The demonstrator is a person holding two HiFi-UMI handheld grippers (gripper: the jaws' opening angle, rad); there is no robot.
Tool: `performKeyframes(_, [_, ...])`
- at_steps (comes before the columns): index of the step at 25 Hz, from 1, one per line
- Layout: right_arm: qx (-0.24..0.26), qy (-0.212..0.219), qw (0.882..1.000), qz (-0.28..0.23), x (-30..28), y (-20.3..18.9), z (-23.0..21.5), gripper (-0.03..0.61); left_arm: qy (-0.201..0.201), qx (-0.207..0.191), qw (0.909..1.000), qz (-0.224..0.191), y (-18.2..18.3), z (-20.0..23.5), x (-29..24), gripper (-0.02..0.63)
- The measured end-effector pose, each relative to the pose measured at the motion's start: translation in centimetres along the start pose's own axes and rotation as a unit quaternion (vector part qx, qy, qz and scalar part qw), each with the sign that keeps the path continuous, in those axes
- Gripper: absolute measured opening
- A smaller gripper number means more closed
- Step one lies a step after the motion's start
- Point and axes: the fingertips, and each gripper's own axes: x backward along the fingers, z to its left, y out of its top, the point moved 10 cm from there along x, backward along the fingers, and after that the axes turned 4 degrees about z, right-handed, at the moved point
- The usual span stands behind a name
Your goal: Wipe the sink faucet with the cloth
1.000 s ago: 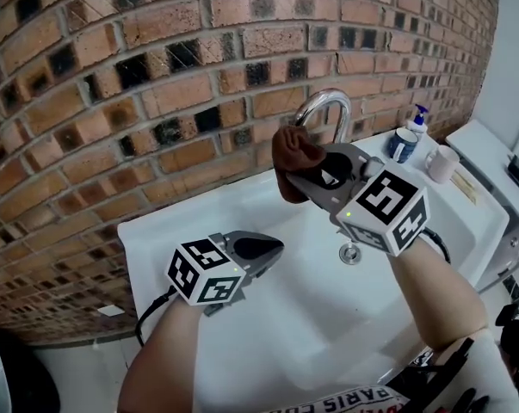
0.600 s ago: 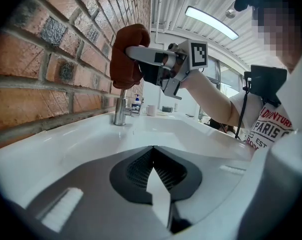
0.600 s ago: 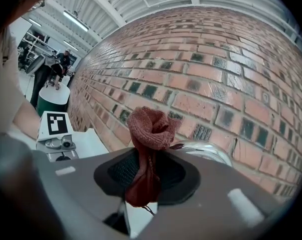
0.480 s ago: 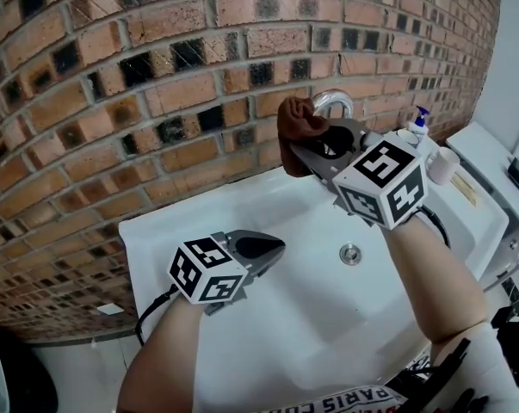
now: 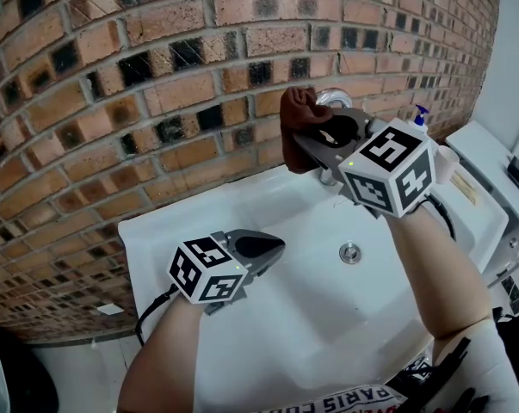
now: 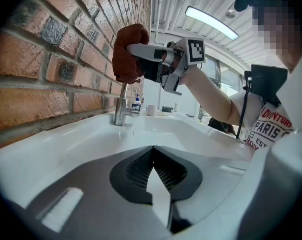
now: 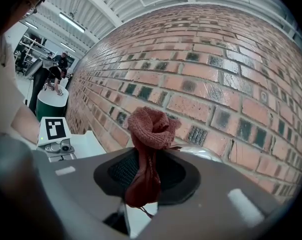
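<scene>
Right gripper (image 5: 309,144): pinched on cloth (image 5: 295,119), upper centre, at faucet (image 5: 335,99).
Left gripper (image 5: 274,246): pressed together, empty.
Risk: cloth may be dragged loose by faucet friction.

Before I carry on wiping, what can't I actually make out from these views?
- The faucet spout: in the head view nearly all of it is covered by the cloth and the right gripper. Cloth-to-metal contact cannot be told.
- Right gripper view: only a chrome sliver shows behind the jaws.
- Pump bottle and mug: head view, partly behind the gripper's marker cube, labels too small.
</scene>
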Motion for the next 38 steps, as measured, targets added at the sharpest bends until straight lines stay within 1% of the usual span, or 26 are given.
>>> performKeyframes(5, [-0.006, -0.015, 1.0, -0.015, 0.9, 0.7, -1.1, 0.1, -0.001, 0.0, 1.0, 0.0, 0.0, 0.0, 0.0, 0.006])
performKeyframes(9, [-0.023, -0.035, 0.999, -0.034, 2.0, 1.0, -2.6, 0.101, -0.001, 0.0, 1.0, 0.0, 0.0, 0.0, 0.0, 0.006])
performKeyframes(13, [-0.035, -0.057, 0.997, -0.046, 3.0, 0.9, -4.2, 0.1, 0.0, 0.0, 1.0, 0.0, 0.0, 0.0, 0.0, 0.006])
performKeyframes(19, [-0.053, -0.079, 0.994, -0.051, 4.0, -0.1, -6.2, 0.101, 0.0, 0.0, 1.0, 0.0, 0.0, -0.1, 0.0, 0.006])
performKeyframes(23, [-0.072, -0.105, 0.99, -0.056, 4.5, -1.5, -7.2, 0.101, -0.001, 0.0, 1.0, 0.0, 0.0, 0.0, 0.0, 0.006])
performKeyframes(31, [-0.131, -0.127, 0.982, -0.05, 4.8, -5.6, -9.0, 0.1, 0.0, -0.001, 1.0, -0.001, 0.0, 0.0, 0.0, 0.006])
performKeyframes(38, [-0.159, -0.126, 0.979, -0.025, 3.9, -9.0, -9.0, 0.1, 0.001, -0.001, 1.0, -0.001, 0.0, 0.0, 0.0, 0.006])
